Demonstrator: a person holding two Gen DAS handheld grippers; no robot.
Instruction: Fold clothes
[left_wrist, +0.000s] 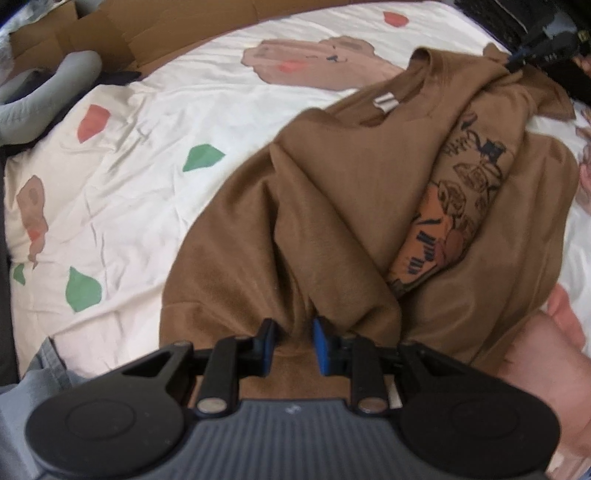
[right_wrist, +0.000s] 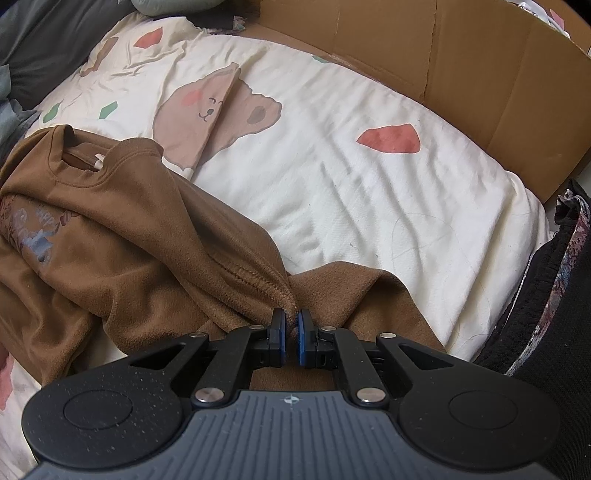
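Black left gripper (left_wrist: 293, 328) fingers are clamped on bunched brown fleece sweatshirt (left_wrist: 332, 206); right gripper (right_wrist: 291, 323) fingers are pinched on its seam, over cream bear-print bedsheet (right_wrist: 332, 177).

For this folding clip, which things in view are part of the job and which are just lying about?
Part of the job:
- brown sweatshirt
- left gripper, bunched sweatshirt fabric between its fingers
- right gripper, shut on the sweatshirt

Lying about:
- bear-print bedsheet
- cardboard
- grey pillow
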